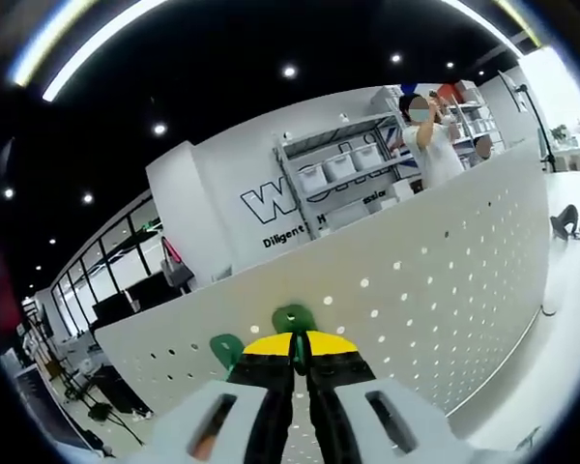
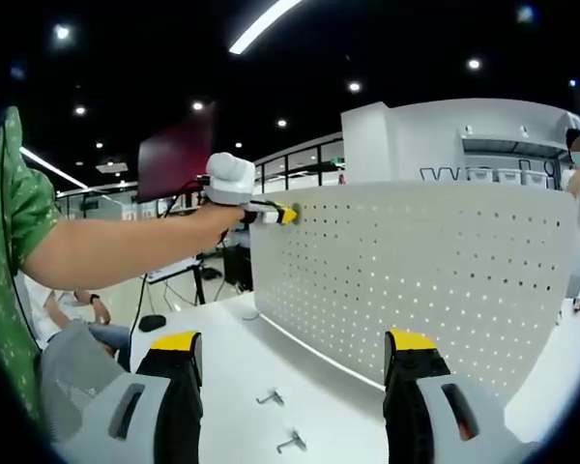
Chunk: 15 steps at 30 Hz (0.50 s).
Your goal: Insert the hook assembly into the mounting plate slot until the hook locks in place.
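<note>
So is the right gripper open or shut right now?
Open. In the right gripper view the right gripper has its jaws far apart, nothing between them, with loose metal hooks on the white table beyond.

1. The pegboard (image 2: 435, 261) was white, dotted all over with a regular grid of small holes.
2. The left gripper (image 1: 300, 350) had black jaws tipped in yellow, closed on a green hook (image 1: 292, 320).
3. The right gripper (image 2: 295, 362) showed the same yellow tips on black.
4. The sleeve (image 2: 14, 222) was green with a fine pale speckle.
5. The desk (image 2: 222, 358) was plain white.
</note>
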Tool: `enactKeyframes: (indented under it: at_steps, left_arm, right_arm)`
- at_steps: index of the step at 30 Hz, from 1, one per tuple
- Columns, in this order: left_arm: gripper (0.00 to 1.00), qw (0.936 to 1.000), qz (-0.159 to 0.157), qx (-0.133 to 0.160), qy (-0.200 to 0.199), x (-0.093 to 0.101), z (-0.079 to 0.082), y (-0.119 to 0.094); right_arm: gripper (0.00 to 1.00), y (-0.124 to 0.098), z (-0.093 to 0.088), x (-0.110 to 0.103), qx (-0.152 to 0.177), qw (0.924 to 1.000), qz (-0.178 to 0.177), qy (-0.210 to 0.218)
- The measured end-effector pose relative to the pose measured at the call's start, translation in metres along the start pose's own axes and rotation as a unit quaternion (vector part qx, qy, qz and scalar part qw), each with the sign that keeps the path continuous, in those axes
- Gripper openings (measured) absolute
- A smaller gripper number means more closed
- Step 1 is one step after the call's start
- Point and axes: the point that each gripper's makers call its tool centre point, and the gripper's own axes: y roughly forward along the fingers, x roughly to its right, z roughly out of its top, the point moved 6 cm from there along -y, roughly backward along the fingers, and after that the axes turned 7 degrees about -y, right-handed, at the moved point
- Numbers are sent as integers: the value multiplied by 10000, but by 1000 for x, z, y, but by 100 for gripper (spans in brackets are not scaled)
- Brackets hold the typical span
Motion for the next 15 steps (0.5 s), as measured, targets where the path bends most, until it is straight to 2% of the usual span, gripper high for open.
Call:
enactKeyframes:
  at_steps: [9, 15]
  left_arm:
    - [3, 9998, -60, 98, -158, -1, 1, -4]
    - [3, 9997, -40, 221, -138, -2, 9, -8]
  right_arm:
    - [78, 1, 1, -1, 14, 10000, 22, -11]
    - [78, 2, 0, -2, 0, 10000, 36, -11]
